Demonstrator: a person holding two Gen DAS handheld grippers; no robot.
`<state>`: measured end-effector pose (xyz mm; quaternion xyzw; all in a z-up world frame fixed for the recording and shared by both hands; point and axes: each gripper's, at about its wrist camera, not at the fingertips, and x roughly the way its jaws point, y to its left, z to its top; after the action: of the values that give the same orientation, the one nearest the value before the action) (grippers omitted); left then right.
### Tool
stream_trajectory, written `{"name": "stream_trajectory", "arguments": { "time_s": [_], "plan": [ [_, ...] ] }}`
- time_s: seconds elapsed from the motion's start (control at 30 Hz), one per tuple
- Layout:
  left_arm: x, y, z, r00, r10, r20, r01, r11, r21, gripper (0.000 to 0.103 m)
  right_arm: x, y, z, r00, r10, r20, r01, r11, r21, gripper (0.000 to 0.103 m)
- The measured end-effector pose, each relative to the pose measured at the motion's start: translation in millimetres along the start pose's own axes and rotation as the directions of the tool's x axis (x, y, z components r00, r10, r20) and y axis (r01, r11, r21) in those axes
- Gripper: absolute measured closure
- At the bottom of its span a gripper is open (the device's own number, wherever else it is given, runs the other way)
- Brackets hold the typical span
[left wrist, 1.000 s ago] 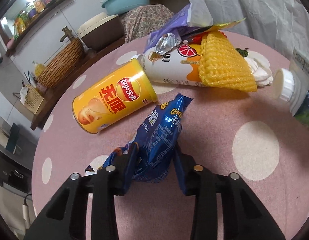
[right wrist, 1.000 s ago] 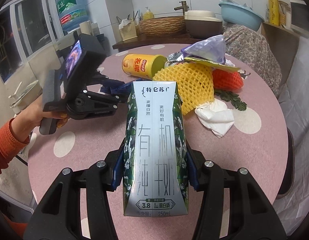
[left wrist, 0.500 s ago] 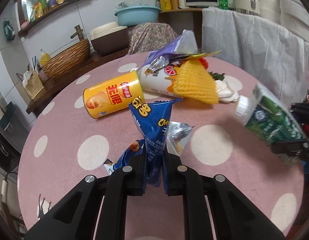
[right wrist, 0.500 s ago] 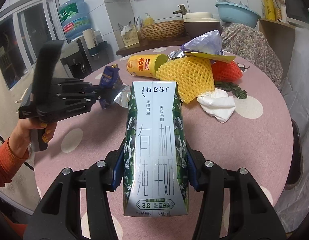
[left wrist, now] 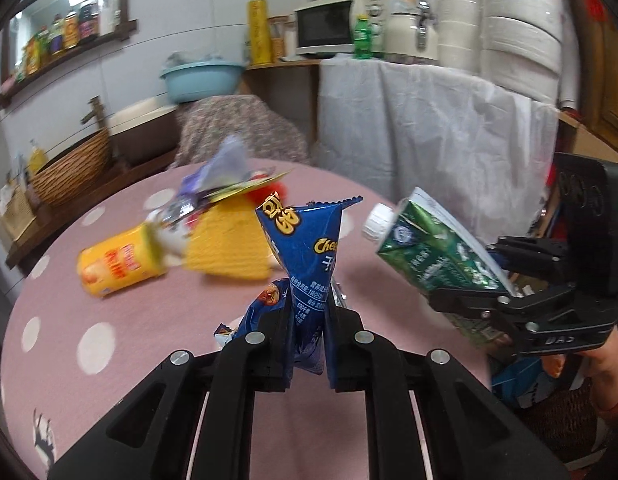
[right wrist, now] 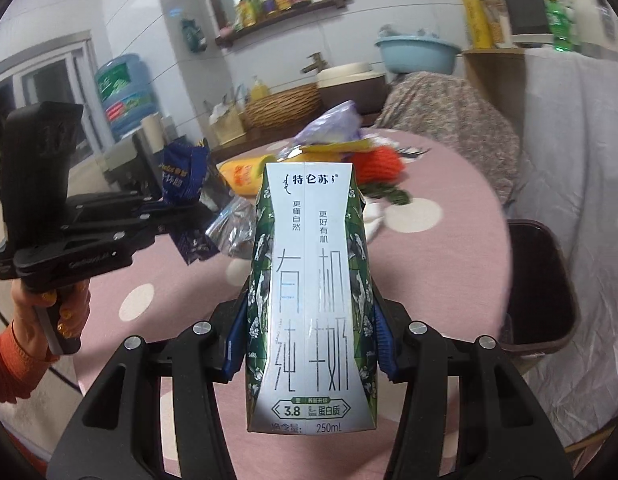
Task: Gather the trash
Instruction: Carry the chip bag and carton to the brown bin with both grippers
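Left claw (left wrist: 307, 336) pinches the blue snack bag (left wrist: 305, 256), sticking out toward twelve o'clock; right claw (right wrist: 309, 344) grips the milk carton (right wrist: 311, 292) upright between its pads.

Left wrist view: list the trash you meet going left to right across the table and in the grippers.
Yellow chip can → yellow foam net → blue snack bag, pinched in the left gripper → green milk carton, held in the right gripper.
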<state>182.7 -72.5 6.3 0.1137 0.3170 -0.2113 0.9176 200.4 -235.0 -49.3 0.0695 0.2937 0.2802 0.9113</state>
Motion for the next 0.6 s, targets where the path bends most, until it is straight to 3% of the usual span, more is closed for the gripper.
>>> {"name": "stream_trajectory", "arguments": {
  "time_s": [0.13,0.27,0.47,0.6],
  "plan": [
    [26,-36,25,0.997,-0.075,0.005,0.075,0.996,0.042,0.091,-22,-40,6,0.994,-0.098,0.047,0.095,0.993,0.066,0.051],
    [57,-61,52,0.991,-0.135,-0.014,0.135,0.99,0.04,0.091,-42,-81,12,0.972,-0.219,0.081,0.209,0.971,0.113,0.051],
    [100,-86,92,0.982,-0.184,-0.049,0.185,0.982,0.023,0.091,-54,-137,13,0.935,-0.347,0.069,0.331,0.927,0.175,0.051],
    [129,-109,116,0.983,-0.165,-0.08,0.17,0.984,0.059,0.091,-50,-170,10,0.918,-0.392,0.05,0.374,0.902,0.216,0.051]
  ]
}}
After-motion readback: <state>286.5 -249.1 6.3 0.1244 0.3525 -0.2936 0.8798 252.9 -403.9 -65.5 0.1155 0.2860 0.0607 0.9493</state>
